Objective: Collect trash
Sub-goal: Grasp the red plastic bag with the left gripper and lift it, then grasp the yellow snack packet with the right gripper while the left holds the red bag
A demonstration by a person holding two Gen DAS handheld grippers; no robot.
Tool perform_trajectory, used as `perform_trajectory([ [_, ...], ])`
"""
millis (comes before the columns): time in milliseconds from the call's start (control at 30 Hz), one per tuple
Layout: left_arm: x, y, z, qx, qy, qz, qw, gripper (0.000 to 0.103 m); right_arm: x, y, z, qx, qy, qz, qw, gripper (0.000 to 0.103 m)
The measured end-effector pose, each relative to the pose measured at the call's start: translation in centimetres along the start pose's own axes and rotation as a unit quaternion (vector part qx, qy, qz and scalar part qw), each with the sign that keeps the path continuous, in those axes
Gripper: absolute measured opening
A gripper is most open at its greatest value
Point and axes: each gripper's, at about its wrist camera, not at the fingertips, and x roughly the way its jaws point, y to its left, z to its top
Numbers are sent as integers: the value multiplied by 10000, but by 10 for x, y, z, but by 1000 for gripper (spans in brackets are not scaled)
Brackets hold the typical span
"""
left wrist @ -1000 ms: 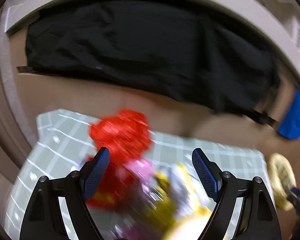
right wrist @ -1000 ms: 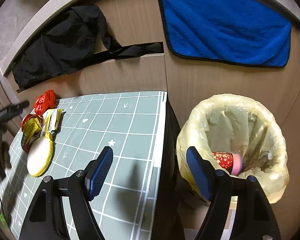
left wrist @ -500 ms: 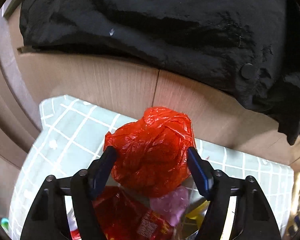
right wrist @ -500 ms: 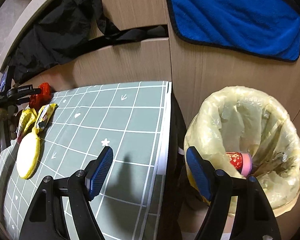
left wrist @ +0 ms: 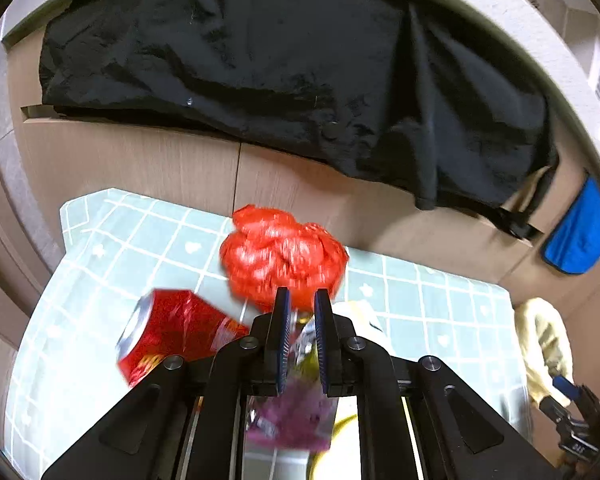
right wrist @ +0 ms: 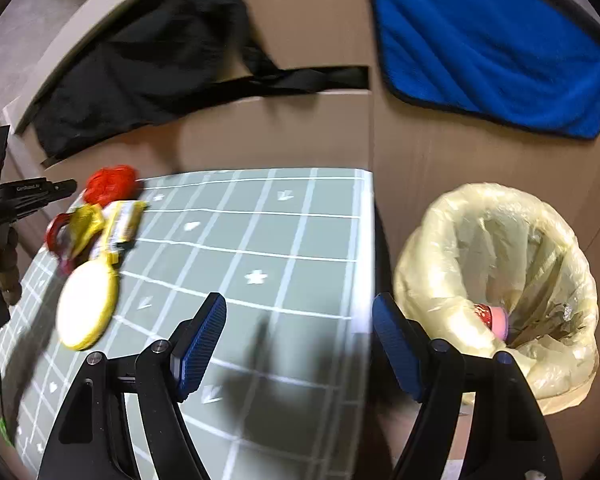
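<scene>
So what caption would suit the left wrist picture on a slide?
Left gripper shut on a crumpled red plastic bag above the green checked mat, a crushed red can alongside.

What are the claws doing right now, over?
Left claw shut on red plastic bag. Right claw open, empty, over mat. Lined bin beside the mat, path clear.

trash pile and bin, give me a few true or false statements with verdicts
1. The left gripper is shut on the red bag. True.
2. The right gripper holds a wrapper. False: it is open and holds nothing.
3. The bin is empty. False: a red and pink item lies in its liner.
4. A red can lies on its side on the mat. True.
5. The blue towel lies on the mat. False: it hangs on the wall behind the bin.
</scene>
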Motion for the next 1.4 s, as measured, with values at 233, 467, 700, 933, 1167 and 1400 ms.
perform_trajectory([
  [233, -3, 11, -1, 103, -130, -373, 9992, 42, -3, 24, -1, -143, -2, 108, 9998, 73],
  [467, 63, 33, 35, -199, 427, -288, 9985, 92, 9, 19, -2, -84, 77, 100, 9999, 73],
  [700, 108, 35, 43, -614, 934, -159, 9936, 86, 29, 5, -5, 63, 237, 133, 9996, 73],
  [933, 83, 10, 38, -283, 789, -229, 9962, 59, 33, 7, -6, 83, 288, 236, 9993, 73],
  [1167, -10, 5, 14, -160, 100, -409, 9990, 59, 23, 27, -4, -58, 233, 412, 9989, 73],
  [1400, -70, 14, -8, -241, -605, -237, 9976, 59, 19, 83, 0, -522, 107, 808, 9953, 73],
])
